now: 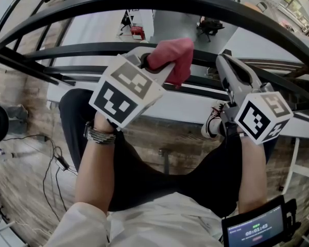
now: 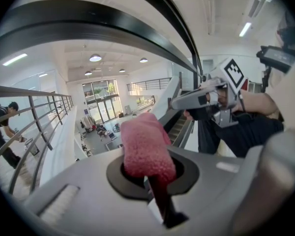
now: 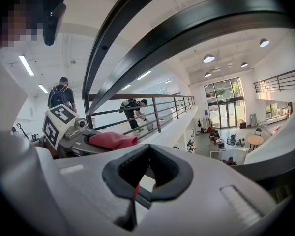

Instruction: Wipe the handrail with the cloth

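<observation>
**Head view.** The left gripper (image 1: 153,62) has its fingers clenched on the pink cloth (image 1: 174,55). The cloth bulges out past the fingertips and droops to their right. The black handrail (image 1: 206,5) arcs across beyond the fingertips, and a lower rail (image 1: 72,50) runs behind the cloth. From here I cannot tell whether the cloth touches either one. The right gripper (image 1: 222,60) points the same way, to the right of the left fingers and apart from the cloth. A wristband (image 1: 99,134) sits on the left wrist behind that gripper's marker cube. A small screen (image 1: 255,230) shows near the right forearm.

**Left gripper view.** The grey fingers (image 2: 83,193) are pressed onto the cloth (image 2: 145,149), which is pinched between the dark pads and stands up out of them as a thick roll. The handrail (image 2: 88,23) sweeps overhead, above and beyond the cloth, with open air between the two. The right gripper (image 2: 176,102) hangs off to the right of the fingers, its tip level with the top of the cloth. Far off to the left, a person (image 2: 2,127) bends at another railing.

**Right gripper view.** The right gripper's fingers (image 3: 226,191) are clenched together, their tips meeting with nothing grasped between them. To their left lies the left gripper (image 3: 135,140), with the cloth (image 3: 113,140) folded in its grip. The handrail (image 3: 187,38) curves above the fingers.
</observation>
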The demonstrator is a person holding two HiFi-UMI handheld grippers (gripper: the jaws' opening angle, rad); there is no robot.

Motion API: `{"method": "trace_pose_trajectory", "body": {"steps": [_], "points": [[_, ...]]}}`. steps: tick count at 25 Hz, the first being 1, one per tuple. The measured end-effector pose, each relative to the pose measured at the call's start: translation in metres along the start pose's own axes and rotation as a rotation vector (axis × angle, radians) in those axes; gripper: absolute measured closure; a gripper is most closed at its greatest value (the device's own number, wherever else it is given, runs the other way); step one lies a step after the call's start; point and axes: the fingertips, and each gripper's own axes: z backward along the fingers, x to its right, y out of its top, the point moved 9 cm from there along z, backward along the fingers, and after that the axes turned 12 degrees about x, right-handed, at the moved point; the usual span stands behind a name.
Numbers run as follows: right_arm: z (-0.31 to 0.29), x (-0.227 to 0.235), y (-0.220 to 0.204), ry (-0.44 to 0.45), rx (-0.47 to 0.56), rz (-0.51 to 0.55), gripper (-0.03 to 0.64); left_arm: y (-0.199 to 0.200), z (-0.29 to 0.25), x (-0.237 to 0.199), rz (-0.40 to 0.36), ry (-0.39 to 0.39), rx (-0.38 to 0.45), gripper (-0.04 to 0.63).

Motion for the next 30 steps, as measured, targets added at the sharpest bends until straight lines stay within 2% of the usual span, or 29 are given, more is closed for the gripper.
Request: {"method": "trace_pose_trajectory", "body": {"steps": [30], "points": [[0.007, 0.006, 0.001, -0.023, 0.01, -0.008, 0.615, 0.005, -0.029, 0.021, 0.018, -0.087, 0.018, 0.566]]}}
